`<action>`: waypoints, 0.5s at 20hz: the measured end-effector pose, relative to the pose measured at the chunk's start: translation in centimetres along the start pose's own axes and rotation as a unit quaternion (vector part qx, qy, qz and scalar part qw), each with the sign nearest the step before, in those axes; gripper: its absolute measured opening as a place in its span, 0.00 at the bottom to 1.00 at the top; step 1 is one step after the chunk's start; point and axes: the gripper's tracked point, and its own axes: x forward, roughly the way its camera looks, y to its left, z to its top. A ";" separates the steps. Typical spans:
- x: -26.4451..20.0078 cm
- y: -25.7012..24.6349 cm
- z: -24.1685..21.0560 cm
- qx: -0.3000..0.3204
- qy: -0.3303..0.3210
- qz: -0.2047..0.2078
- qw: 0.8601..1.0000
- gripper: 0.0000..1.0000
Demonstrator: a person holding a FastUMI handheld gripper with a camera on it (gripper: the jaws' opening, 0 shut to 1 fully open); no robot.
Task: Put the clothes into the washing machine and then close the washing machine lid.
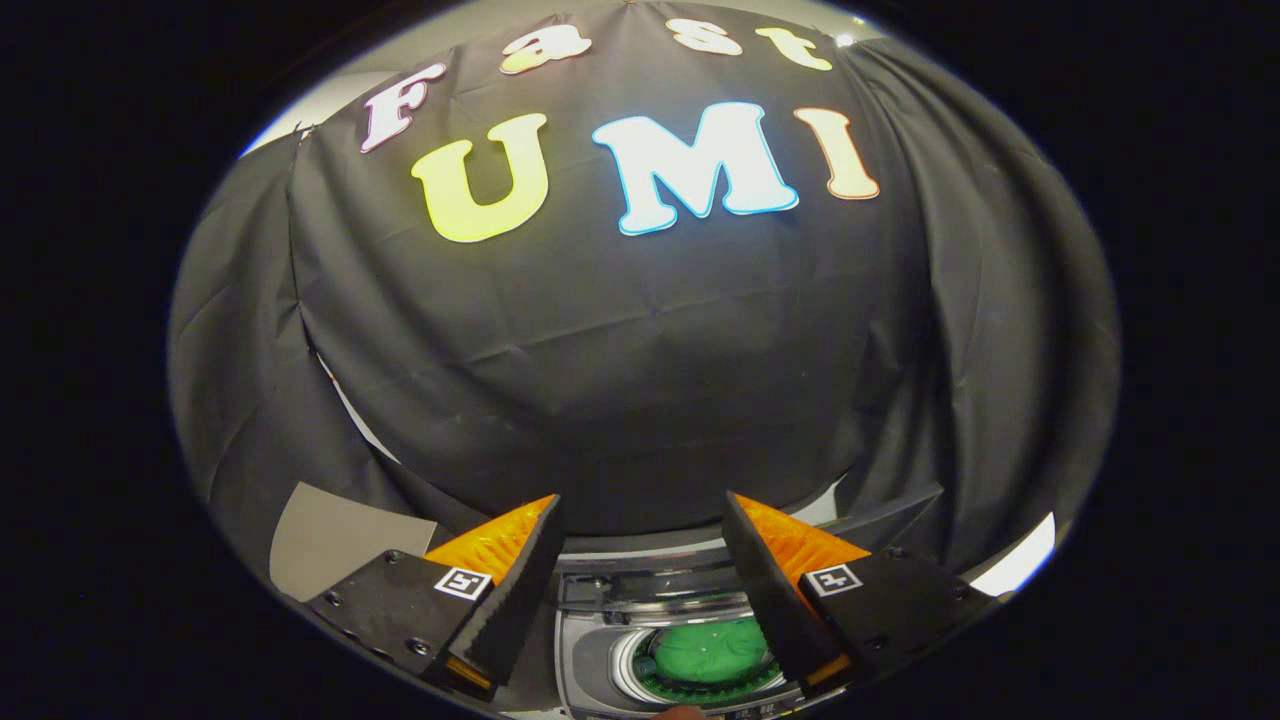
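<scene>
Below and between the fingers, the washing machine (600,650) sits with its top opening facing up, a grey body with a pale round rim around the drum. Inside the drum lies a green garment (712,650), bunched and filling most of the opening, ringed by a dark perforated edge. The lid cannot be made out clearly; a dark, glossy band stands at the back of the opening. The gripper (640,520) hovers above the machine, its fingers spread wide apart with nothing between them, pointing toward the black cloth wall (640,350) beyond.
</scene>
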 end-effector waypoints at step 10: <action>6.1 0.4 -1.2 -0.023 0.033 -0.014 0.999 0.98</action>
